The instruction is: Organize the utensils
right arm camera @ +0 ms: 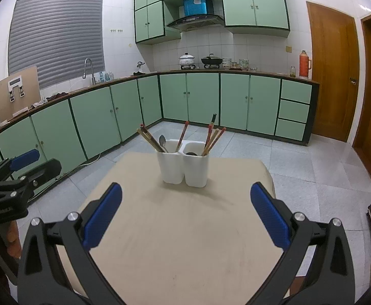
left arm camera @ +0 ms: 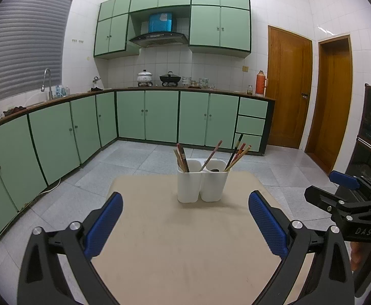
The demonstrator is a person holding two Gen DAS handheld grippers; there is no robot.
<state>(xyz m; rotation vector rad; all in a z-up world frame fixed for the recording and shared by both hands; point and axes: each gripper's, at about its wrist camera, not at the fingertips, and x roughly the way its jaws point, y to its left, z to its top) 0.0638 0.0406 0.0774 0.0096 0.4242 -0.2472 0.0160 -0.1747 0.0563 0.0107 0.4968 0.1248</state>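
My left claw (left arm camera: 185, 225) and right claw (right arm camera: 185, 216) hang open and empty at frame bottom, the chopsticks (right arm camera: 212, 137) and spoon (right arm camera: 162, 142) apparently all sorted into the centre holder (right arm camera: 185, 167).

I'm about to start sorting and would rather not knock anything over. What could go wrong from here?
1. The white holder looks light and top-heavy with leaning chopsticks; pulling one sideways might tip it.
2. It stands near the table's far edge, so a push could slide it off.
3. The open left gripper and right gripper could collide reaching together.
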